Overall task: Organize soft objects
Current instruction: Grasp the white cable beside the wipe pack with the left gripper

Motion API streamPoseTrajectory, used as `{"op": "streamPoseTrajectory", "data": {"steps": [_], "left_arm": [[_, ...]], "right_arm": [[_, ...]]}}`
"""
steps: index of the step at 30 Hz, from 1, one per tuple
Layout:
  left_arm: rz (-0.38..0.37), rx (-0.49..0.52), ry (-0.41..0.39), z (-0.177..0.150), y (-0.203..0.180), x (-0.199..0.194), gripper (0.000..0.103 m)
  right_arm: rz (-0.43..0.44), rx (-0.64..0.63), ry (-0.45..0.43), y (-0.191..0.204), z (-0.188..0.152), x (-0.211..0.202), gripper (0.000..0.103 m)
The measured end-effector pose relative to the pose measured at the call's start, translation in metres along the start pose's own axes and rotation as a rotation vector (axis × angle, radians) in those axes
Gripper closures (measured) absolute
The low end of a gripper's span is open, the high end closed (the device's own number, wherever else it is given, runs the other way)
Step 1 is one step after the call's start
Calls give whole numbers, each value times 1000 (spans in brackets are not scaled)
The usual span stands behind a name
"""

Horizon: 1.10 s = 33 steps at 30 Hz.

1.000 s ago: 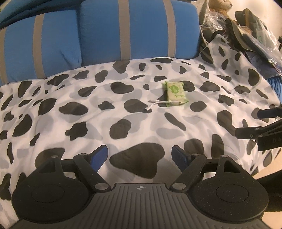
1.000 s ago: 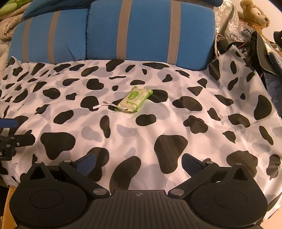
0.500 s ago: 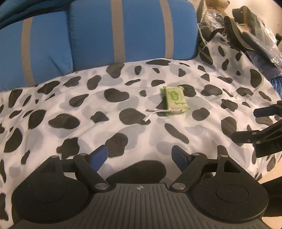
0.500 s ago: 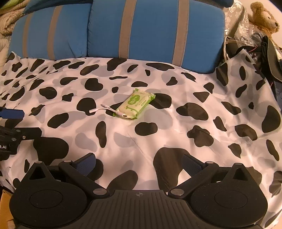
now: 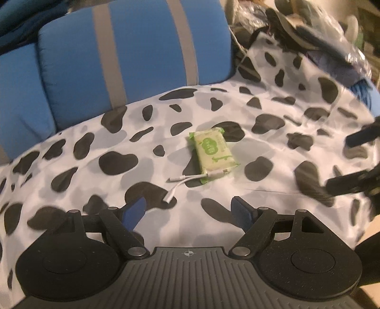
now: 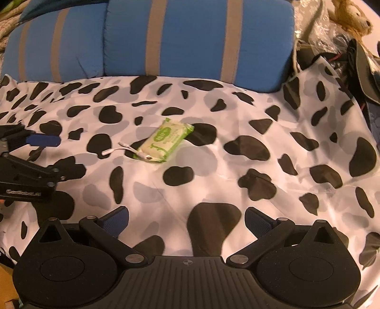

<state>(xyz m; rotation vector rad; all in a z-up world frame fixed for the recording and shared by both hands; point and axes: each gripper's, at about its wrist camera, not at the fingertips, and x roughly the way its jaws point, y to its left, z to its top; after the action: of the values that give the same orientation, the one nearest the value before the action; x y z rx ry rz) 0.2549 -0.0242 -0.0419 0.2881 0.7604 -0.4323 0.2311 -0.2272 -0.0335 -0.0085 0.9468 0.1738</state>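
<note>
Cow-print sheet [image 6: 237,114], white with black and grey patches, lies spread flat over the bed, reaching back to two blue pillows [image 6: 199,40] with tan stripes. On the sheet near its middle: a green pack of wipes [image 5: 212,152], lying flat. A thin white cable [image 5: 187,179] touches the pack's near end and trails off to the left on the fabric. Right of the pillows, a pile of dark clutter [image 5: 308,40] and a brown plush toy [image 6: 351,14].

Left gripper [image 5: 190,212]: jaws spread wide, nothing between them, above the sheet on the near side of the cable. Right gripper [image 6: 187,221]: jaws spread wide, empty, above the near part of the sheet. Neither touches the pack.
</note>
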Motion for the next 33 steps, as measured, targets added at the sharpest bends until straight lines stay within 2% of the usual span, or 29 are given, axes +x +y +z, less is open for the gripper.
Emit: {"op": "streamPoseTrajectory", "data": {"steps": [1,6,10,12,14,16,18,21,28,33], "left_arm": [[-1,9,5,1,0,6,26],[-21,-2,52,5,9,42,45],[-12,-15,79,7,18,65,50],[-17,-29,101,7,22,76,64],[-24,-35,90,7,23,82,65],[-32,-32,88,8,23,84,73],[-42,-12,91,10,21,86,85],[-34,42,109,10,14,85,94],[-41,38,129,8,15,72,94],[-38,12,111,7,20,51,95]], "right_arm": [[-1,11,3,-3,1,0,0],[10,51,8,-15,2,-3,0],[24,53,9,-16,4,-5,0],[32,52,8,-16,5,-5,0],[40,50,10,-15,6,-5,0],[41,45,11,-14,6,-5,0],[43,45,11,-14,7,-6,0],[39,49,13,-14,7,-6,0],[28,44,10,-12,8,-5,0],[24,31,-2,-7,10,-5,0]]}}
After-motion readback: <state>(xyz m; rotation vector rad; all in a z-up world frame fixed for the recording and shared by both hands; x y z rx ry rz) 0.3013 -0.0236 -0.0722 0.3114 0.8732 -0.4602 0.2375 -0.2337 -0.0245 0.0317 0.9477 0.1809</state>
